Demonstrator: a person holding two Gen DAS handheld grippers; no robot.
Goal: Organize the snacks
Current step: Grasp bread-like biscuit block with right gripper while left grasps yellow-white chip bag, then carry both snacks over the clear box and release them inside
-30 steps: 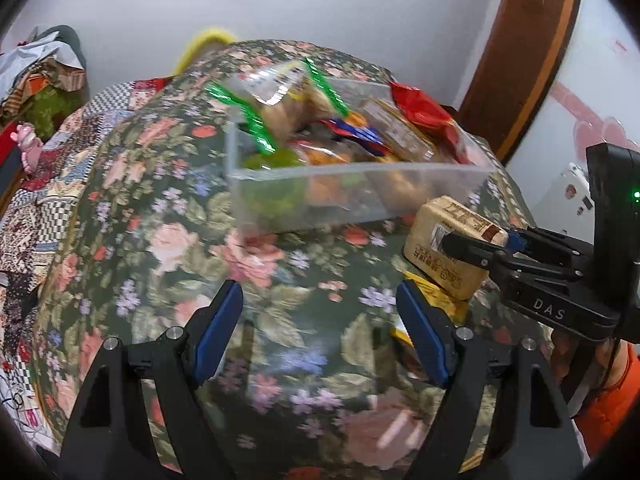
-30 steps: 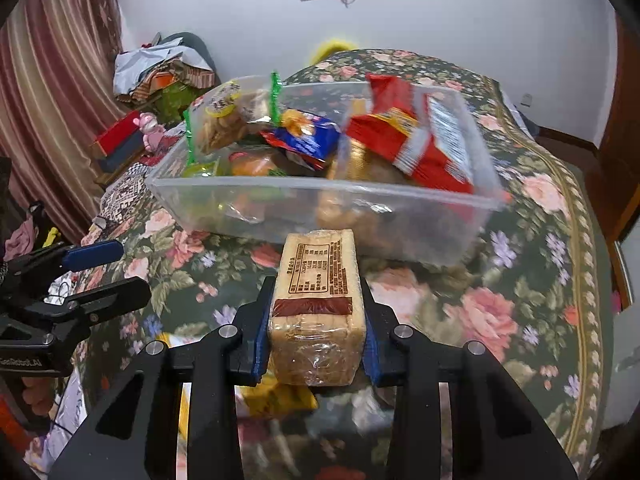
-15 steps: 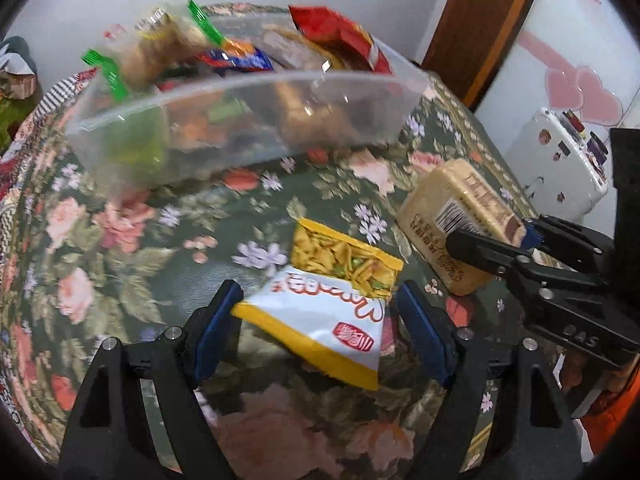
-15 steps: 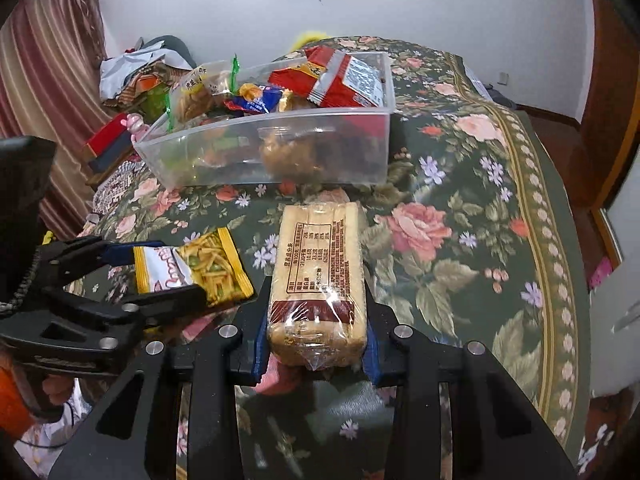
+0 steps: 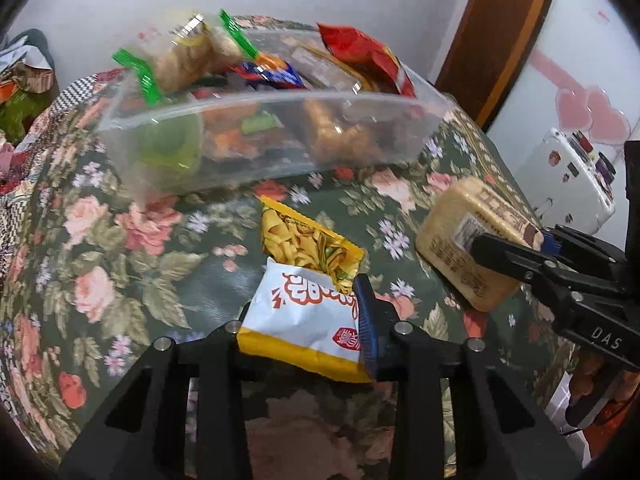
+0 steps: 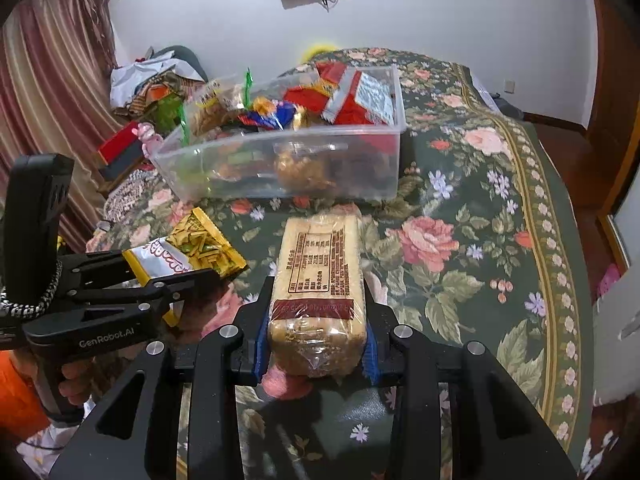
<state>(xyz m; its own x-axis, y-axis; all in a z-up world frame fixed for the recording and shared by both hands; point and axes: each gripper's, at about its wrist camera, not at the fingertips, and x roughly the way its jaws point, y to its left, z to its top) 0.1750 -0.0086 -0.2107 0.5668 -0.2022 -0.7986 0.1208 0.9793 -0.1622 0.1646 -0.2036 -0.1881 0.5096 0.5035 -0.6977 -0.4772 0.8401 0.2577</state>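
Note:
My left gripper [image 5: 308, 320] is shut on a yellow and white chip bag [image 5: 308, 280] and holds it above the floral bedspread; the bag also shows in the right wrist view [image 6: 188, 256]. My right gripper [image 6: 316, 340] is shut on a tan wrapped cake loaf [image 6: 320, 276], seen from the left wrist view [image 5: 472, 240] at the right. A clear plastic bin [image 5: 424, 136] full of snack packets stands beyond both; it also shows in the right wrist view [image 6: 394, 168].
The floral bedspread [image 6: 480, 240] covers the bed. Piled clothes and a red box [image 6: 120, 148] lie off the bed's left side. A wooden door [image 5: 504, 40] and a white appliance [image 5: 568, 184] are at the right.
My left gripper has closed on the chip bag, which lay between the open jaws before. The right gripper still holds the loaf, drawn back a little from the bin.

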